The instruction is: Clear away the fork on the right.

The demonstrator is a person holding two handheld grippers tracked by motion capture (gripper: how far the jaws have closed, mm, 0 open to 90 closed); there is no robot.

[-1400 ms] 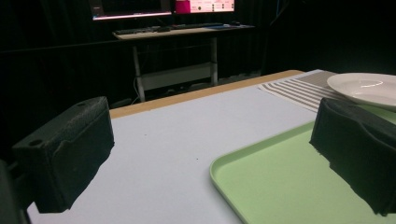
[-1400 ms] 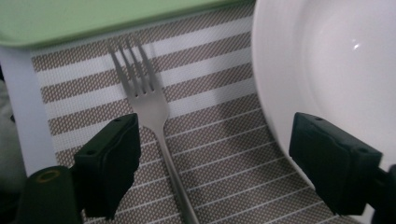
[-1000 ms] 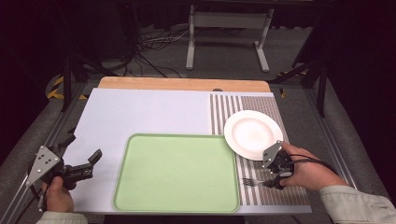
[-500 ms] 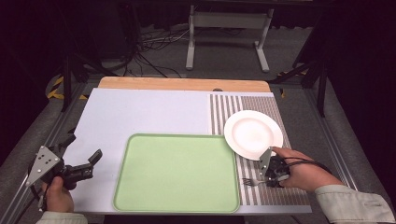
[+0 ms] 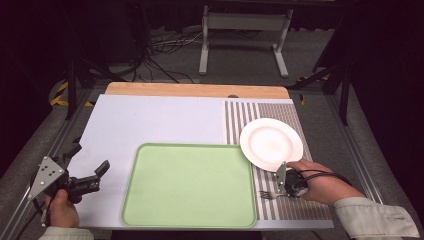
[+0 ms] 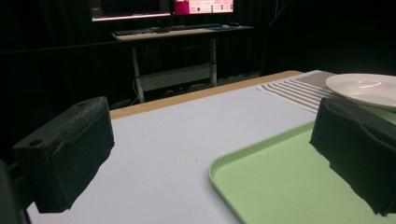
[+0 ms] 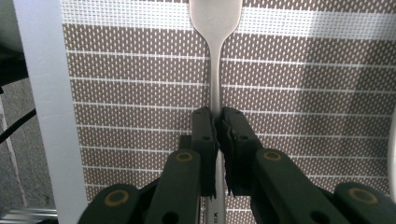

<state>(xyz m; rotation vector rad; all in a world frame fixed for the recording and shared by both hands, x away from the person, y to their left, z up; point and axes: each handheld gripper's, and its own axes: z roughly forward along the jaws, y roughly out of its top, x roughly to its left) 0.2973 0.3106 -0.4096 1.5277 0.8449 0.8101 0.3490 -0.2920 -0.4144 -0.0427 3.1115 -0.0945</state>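
Note:
A metal fork [image 7: 216, 74] lies on the striped placemat [image 5: 295, 207] at the table's front right, its tines [image 5: 265, 194] pointing toward the green tray [image 5: 190, 185]. My right gripper [image 7: 217, 122] points down at the mat and is shut on the fork's handle. In the high view that right gripper [image 5: 290, 187] sits just below the white plate [image 5: 271, 143]. My left gripper [image 5: 100, 172] hovers open at the front left corner, with nothing between its wide-apart pads [image 6: 70, 149]. The tray [image 6: 289, 186] and plate [image 6: 364, 88] lie ahead of it.
A pale blue mat [image 5: 155, 120] covers the table's left and middle, with a wooden strip [image 5: 195, 90] along the far edge. Metal rails [image 5: 360, 160] flank the table. A stand [image 5: 245, 25] and cables lie on the floor beyond.
My right gripper has dropped lower and nearer the front edge, down onto the mat, and has closed on the fork handle. The left gripper has stayed in place.

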